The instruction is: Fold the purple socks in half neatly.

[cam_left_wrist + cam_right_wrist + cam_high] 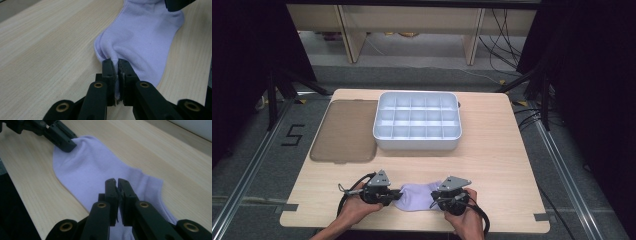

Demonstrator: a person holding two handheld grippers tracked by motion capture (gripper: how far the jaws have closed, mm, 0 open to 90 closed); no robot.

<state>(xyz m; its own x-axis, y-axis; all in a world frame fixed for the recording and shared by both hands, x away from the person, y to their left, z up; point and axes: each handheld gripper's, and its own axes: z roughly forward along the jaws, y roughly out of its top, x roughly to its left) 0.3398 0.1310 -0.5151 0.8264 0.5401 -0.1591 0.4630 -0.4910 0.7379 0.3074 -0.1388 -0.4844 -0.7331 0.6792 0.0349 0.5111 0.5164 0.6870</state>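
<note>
Surface: light wood-grain tabletop point(492, 150), grey floor around, dark curtains at the sides.
High view: white plastic divided organiser tray point(417, 121) at centre back; brown translucent flat lid point(346, 131) just left of it. Pale lilac ankle sock point(418, 195) lies flat near the front edge, between left gripper point(395, 195) and right gripper point(435, 202).
Left gripper view: fingers point(109, 72) closed, pinching the sock's edge.
Right gripper view: fingers point(111, 191) closed on the sock's near end; left gripper clamps the far end.
</note>
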